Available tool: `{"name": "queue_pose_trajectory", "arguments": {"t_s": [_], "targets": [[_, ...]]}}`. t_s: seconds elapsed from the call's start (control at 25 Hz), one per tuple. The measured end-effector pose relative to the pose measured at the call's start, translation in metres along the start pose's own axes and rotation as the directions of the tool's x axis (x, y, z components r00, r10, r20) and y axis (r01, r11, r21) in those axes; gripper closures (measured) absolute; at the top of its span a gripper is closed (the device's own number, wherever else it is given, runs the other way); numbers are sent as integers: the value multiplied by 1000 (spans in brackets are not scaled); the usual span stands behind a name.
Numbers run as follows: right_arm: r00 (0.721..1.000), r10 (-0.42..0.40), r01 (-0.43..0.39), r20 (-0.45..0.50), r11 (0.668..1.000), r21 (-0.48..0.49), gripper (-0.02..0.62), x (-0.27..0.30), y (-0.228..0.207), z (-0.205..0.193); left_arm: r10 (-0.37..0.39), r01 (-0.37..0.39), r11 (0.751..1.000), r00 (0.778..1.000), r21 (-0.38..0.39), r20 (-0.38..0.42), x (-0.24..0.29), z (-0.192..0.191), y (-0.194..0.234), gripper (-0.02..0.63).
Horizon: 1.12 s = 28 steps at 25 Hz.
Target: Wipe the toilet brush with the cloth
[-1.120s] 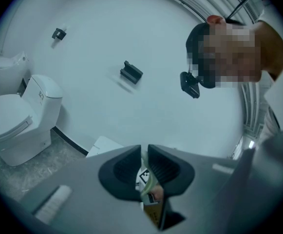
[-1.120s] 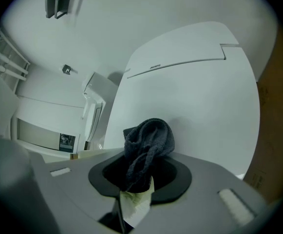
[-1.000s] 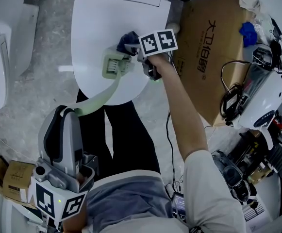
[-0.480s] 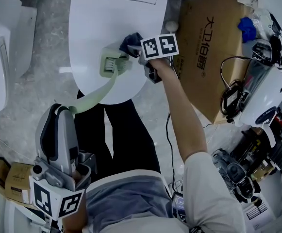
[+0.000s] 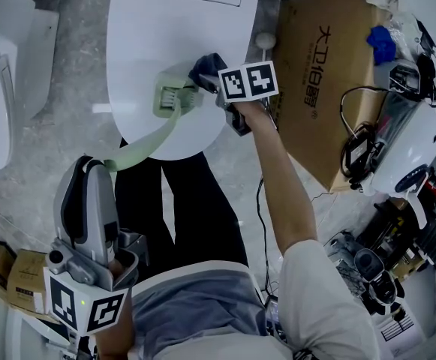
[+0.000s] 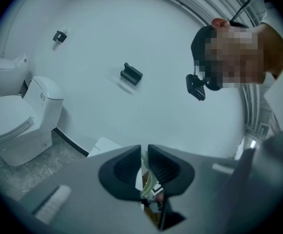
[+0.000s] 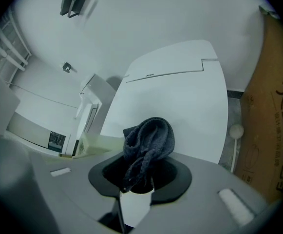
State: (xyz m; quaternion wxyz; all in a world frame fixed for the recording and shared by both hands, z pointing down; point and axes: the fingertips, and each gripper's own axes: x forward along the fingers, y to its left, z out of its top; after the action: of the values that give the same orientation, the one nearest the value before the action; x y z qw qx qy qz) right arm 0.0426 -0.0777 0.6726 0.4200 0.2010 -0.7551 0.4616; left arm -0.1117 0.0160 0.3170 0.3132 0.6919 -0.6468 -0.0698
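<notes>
Both tools are clamped. The left gripper (image 6: 144, 162) has its jaws closed almost together on the thin handle of the pale green plastic toilet brush (image 5: 169, 98). The right gripper (image 7: 140, 177) pinches a bunched dark blue knitted cloth (image 7: 150, 139), which bulges out above its jaws.

The brush looks light and fairly stiff. Its long curved handle would probably flex and swing at the far end, so a hold low on the handle, as now, gives reach but little steadiness. Its rectangular head hangs over the closed white toilet lid (image 5: 150, 28). The cloth is soft and limp. Gripped by a fold, it will give under pressure rather than scrub hard.

The head view alone shows the whole brush, from the held handle end to the head, with the cloth at the head's right end. Whether they touch I cannot tell. It also shows a brown cardboard box (image 5: 330, 73) beside the toilet. The left gripper view offers only a sliver of handle, plus a second white toilet (image 6: 19, 126) against the wall. The right gripper view shows the cloth's knit and a pale green edge of the brush at its left.
</notes>
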Motion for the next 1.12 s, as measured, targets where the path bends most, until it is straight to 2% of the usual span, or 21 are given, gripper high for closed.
{"name": "queue_pose_trajectory", "arguments": {"t_s": [0.24,0.52,1.12], "targets": [[999,4,-2,32,998,-58,492,-9,9,1,1,-1,1000,1000,1,-2,1,0,-1,606],[998,23,-19,61,998,-62,492,-14,14,-1,3,-3,1000,1000,-2,7,1,0,-1,606],[994,33,-49,105,987,153,492,-6,-10,-26,1,-1,1000,1000,-3,6,3,1,-1,606]]}}
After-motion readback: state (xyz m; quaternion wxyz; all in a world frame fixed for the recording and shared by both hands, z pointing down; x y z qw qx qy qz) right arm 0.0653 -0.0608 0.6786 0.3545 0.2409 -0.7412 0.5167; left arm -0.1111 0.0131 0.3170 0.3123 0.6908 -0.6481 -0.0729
